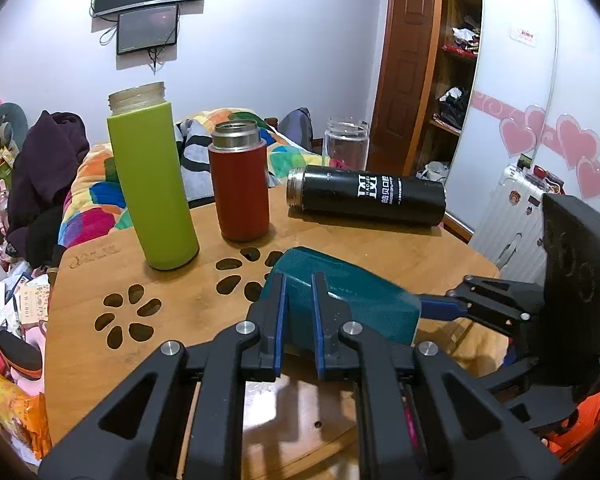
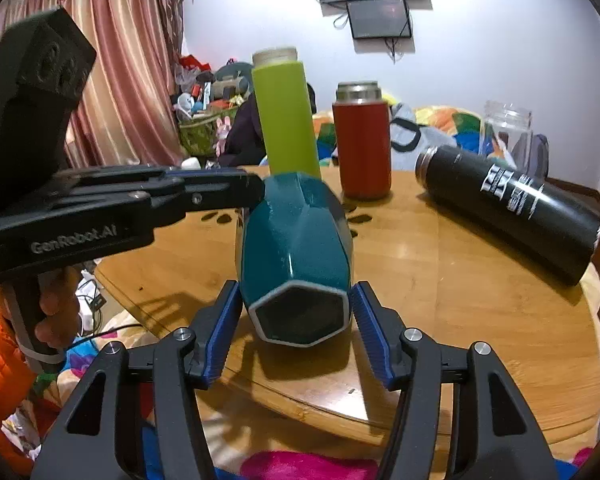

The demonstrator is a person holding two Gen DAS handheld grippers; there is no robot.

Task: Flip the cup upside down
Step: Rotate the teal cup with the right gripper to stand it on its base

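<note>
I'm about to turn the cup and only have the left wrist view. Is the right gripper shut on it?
Observer: No. The right gripper is open, with one finger on each side of the cup's hexagonal end and a gap at both.
Operator: Is that end the mouth or the base?
Observer: I can't tell. The right wrist view shows a pale rim around a dark hexagon.
Operator: Where does my left gripper sit from there?
Observer: The left gripper comes in from the left and meets the cup's far end, away from the right camera.
</note>
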